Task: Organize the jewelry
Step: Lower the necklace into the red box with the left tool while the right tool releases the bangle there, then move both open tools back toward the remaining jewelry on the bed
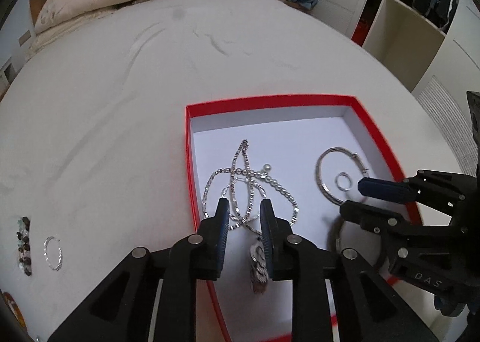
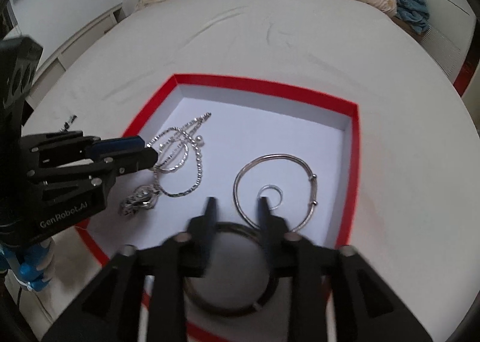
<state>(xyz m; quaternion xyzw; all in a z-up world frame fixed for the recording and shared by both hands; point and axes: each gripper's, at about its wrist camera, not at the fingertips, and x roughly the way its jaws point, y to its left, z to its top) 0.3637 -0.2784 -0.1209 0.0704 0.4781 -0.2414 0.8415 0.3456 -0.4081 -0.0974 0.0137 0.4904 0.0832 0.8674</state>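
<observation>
Nearest the right wrist camera, the right gripper (image 2: 237, 202) hung over the near end of the red box (image 2: 354, 144), jaws apart and empty. A dark bangle (image 2: 264, 297) lay directly under it against the near wall, with the thin silver bangle (image 2: 271, 159) and the small ring (image 2: 274, 190) inside it just beyond the fingertips. The left gripper (image 1: 244, 205) stood over the left half of the box, jaws also apart and clamped on nothing, the tangled silver chains (image 1: 240, 189) and a pendant (image 1: 258, 267) lying between and below its fingers.

The chains would likely be light, limp and slippery, prone to snagging one another; a pinch on a single strand away from the knot seems safest. The bangles looked stiff and would take a grip across the rim.

Only the left wrist view showed what remained outside the box, well to its left on the white bedsheet (image 1: 120, 102): a beaded bracelet (image 1: 24, 246) and a thin silver hoop (image 1: 54, 253). Only the right wrist view showed the dark bangle whole.
</observation>
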